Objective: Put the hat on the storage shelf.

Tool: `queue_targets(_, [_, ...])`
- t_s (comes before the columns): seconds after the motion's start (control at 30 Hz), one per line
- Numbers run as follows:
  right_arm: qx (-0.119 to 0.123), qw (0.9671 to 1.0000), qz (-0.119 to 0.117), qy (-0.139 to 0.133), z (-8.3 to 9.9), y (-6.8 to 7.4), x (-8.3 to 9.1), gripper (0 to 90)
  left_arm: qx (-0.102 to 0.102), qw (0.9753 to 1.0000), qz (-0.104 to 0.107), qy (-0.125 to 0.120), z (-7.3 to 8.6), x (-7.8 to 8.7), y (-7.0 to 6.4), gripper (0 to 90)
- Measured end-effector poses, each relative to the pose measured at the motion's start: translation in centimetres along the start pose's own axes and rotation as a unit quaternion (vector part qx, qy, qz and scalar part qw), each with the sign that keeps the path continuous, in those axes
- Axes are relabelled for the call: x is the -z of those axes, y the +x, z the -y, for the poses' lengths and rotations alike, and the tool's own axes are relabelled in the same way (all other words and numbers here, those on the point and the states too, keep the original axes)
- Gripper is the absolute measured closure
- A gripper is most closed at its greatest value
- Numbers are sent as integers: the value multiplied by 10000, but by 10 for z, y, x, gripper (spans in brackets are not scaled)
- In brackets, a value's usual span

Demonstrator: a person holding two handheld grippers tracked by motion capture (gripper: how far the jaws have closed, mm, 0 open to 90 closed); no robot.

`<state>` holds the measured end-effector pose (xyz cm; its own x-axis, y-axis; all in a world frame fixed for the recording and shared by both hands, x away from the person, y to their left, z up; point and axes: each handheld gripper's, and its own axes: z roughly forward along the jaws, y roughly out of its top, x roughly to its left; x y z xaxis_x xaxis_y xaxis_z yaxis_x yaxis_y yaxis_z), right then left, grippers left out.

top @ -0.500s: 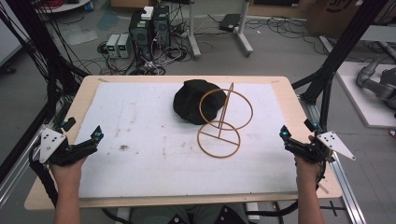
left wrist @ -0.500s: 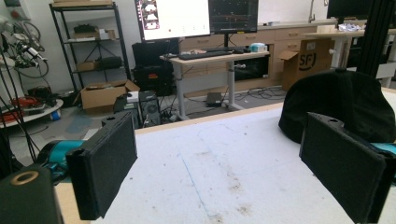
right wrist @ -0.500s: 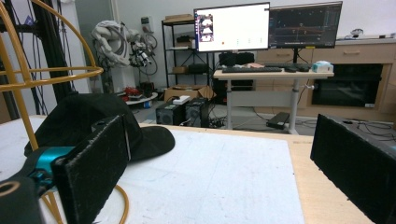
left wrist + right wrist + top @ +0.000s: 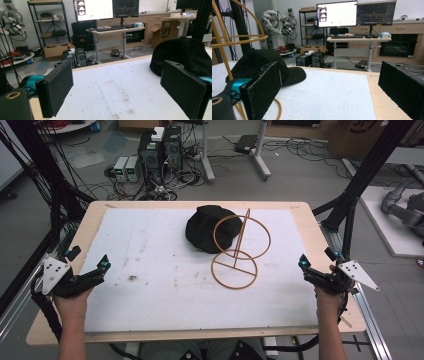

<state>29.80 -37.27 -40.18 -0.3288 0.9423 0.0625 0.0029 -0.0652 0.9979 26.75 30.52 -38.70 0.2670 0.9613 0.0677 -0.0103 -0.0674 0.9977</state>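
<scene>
Counter [image 4: 310,227]: wooden top with a white, stained mat [image 4: 150,270] over most of it. Item 1: black cap [image 4: 205,227], lying on the mat toward the far middle, brim on the surface; in the right gripper view [image 4: 262,62] it sits behind the wire stand. Item 2: wire stand [image 4: 237,252], tan-gold, made of 2 rings joined by a straight rod; the lower ring lies flat on the mat, the upper ring is tilted and overlaps the cap's near right edge in the high view. Whether ring and cap touch cannot be told. Left claw [image 4: 102,265]: at the mat's near left edge, jaws wide apart, nothing between them; the left gripper view [image 4: 117,95] shows bare mat between the 2 black pads. Right claw [image 4: 302,264]: at the counter's near right edge, beside the mat, jaws likewise spread wide and empty [image 4: 332,95]. Both claws are well apart from cap and stand. Containers: open cardboard box [image 4: 56,50] on the floor, contents unclear; a 2nd cardboard box [image 4: 163,32] marked "SF". Surroundings: 2 lit monitors [image 4: 106,8] on a desk, text unreadable; metal shelving [image 4: 47,22]; computer towers [image 4: 160,150] and loose cables on the floor beyond the counter.
</scene>
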Motion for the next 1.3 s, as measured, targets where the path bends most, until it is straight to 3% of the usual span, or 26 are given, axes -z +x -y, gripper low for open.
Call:
queue_targets(0.6, [-39, 10000, 30, 11, 1, 0, 2, 41, -63, 9997, 241, 3, -18, -18, -22, 115])
queue_targets(0.87, [-67, 9999, 78, -28, 0, -1, 4, 41, -137, 9985, 535, 64, -22, -39, -43, 115])
queue_targets(1.3, [-86, 9999, 98, -11, 2, -3, 4, 42, -211, 9964, 813, 63, -30, -66, -68, 115])
